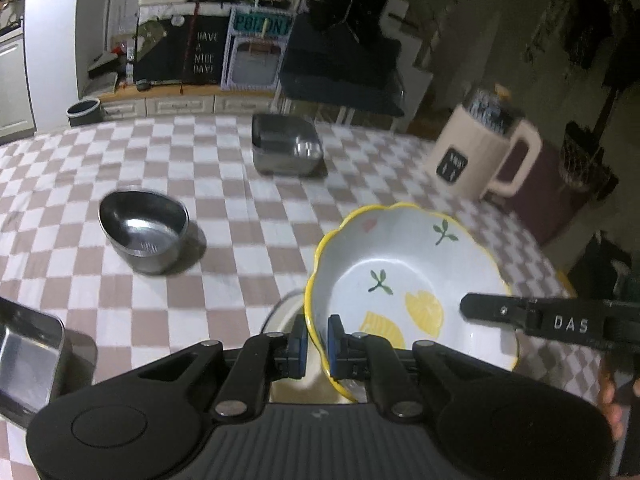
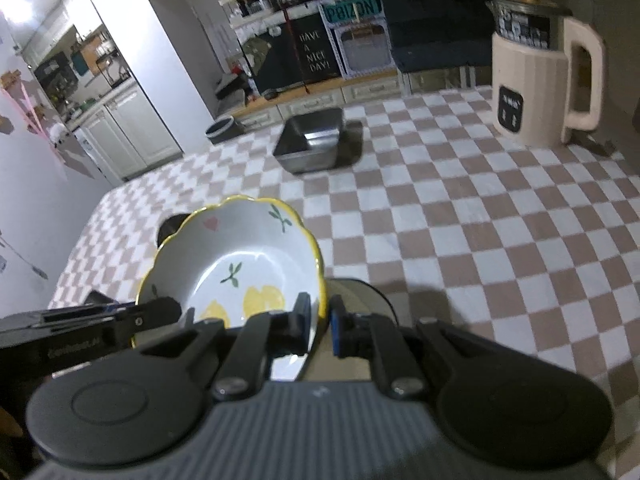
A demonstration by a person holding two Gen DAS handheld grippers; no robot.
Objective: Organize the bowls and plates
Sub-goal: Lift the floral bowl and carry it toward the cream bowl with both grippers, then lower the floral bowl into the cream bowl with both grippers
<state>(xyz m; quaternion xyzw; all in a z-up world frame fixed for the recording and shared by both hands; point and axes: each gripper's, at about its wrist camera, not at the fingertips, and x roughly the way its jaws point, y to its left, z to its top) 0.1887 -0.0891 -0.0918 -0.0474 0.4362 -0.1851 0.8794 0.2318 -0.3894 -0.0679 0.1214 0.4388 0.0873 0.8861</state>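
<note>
Glossy glazed lemon bowl (image 1: 404,276); shiny steel bowl (image 1: 144,230)

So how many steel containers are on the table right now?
3: a round steel bowl at left, a square steel container at the far middle, a steel tray at the near-left edge. Others may be hidden.

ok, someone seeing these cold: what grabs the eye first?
The lemon-print bowl with its yellow scalloped rim, held above the checkered tablecloth with the left gripper and the right gripper each clamped on its rim from opposite sides. Next, the round steel bowl to the left, the square steel container farther back, and the cream kettle at the far right.
</note>
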